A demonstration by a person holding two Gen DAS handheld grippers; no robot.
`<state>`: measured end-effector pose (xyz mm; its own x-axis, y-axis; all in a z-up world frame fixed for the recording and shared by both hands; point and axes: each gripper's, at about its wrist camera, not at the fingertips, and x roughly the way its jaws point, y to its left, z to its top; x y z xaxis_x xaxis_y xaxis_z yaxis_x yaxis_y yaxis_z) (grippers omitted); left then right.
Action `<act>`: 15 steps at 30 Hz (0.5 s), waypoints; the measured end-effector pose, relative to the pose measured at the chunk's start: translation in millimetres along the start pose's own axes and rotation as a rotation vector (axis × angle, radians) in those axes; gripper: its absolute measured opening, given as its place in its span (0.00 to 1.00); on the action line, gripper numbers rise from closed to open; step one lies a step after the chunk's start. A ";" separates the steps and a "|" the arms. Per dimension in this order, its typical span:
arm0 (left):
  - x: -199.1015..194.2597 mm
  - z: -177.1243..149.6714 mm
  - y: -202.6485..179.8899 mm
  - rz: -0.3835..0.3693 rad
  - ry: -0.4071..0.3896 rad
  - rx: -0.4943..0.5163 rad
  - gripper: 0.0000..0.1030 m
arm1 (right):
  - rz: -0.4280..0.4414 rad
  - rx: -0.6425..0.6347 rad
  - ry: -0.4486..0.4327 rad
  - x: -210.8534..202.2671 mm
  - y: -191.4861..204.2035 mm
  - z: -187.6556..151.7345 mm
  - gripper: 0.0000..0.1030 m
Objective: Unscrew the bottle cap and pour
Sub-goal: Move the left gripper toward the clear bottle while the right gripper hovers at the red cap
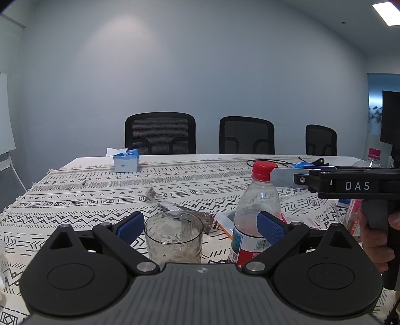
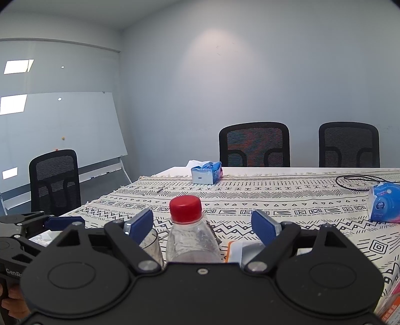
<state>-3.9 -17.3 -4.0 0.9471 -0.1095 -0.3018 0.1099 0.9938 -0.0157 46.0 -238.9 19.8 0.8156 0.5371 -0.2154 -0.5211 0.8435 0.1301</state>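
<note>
Left wrist view: the left tongs are wide open, with the glass between them and the bottle at three o'clock, standing straight up. The right tongs are wide open too, with the cap between the pads, not yet touched. They are nearer the cap. Far at twelve o'clock sits a tissue box on the tabletop.

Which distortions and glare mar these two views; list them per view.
Left wrist view: fisheye bows the table edge, corners vignette dark, a ceiling panel blows out, and the glass looks cloudy. Right wrist view: the whiteboard leans and mirrors bright ceiling lights; the red cap stays sharp.
</note>
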 end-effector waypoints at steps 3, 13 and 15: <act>0.0 -0.2 -0.2 -0.002 0.000 0.002 0.95 | -0.001 -0.001 0.000 -0.2 0.4 -0.9 0.85; 0.3 -1.6 -2.2 -0.016 -0.002 0.012 0.95 | -0.003 -0.008 0.004 -0.4 2.4 -0.9 0.85; 0.4 -1.9 -2.9 -0.017 -0.002 0.014 0.95 | -0.002 -0.008 0.005 -0.8 2.3 -1.6 0.85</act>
<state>-4.4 -20.1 -5.8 0.9458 -0.1264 -0.2993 0.1301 0.9915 -0.0076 43.8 -237.4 18.7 0.8154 0.5353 -0.2204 -0.5216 0.8445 0.1215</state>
